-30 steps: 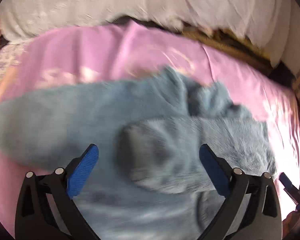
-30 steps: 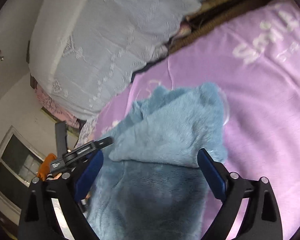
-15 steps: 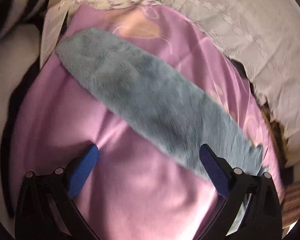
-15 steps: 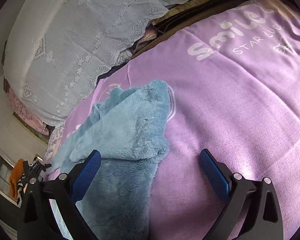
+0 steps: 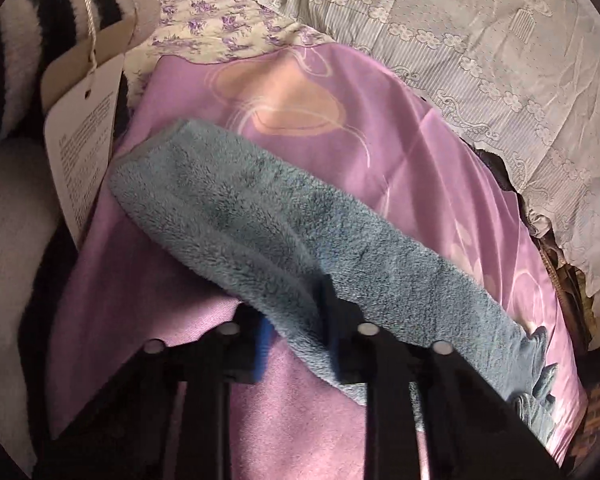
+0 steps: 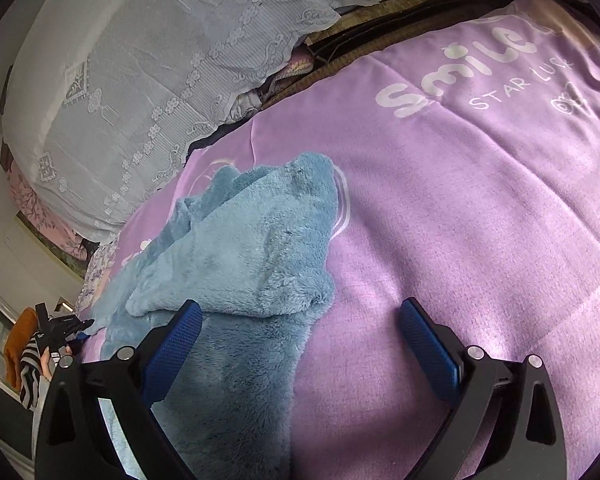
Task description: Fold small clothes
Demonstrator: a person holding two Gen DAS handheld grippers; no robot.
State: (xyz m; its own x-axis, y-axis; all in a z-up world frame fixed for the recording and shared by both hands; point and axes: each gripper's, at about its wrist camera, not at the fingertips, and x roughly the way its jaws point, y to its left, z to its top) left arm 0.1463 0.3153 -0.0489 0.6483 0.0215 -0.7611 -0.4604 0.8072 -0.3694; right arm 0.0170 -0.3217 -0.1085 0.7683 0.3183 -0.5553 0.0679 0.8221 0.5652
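A fluffy blue garment lies on the purple sheet. In the left wrist view one long part of it stretches from upper left to lower right. My left gripper is shut on its near edge, with fleece pinched between the fingers. In the right wrist view the garment's bunched, partly folded part lies left of centre. My right gripper is open and empty just above the sheet, its left finger over the fleece. The left gripper also shows small in the right wrist view.
A white lace-covered cushion runs along the back of the sheet. A black-and-white striped item with a paper tag hangs at the left. White lettering is printed on the sheet at far right.
My left gripper has closed on the near edge of the garment's long part; half a second ago it was open above the sheet. My right gripper has barely moved.
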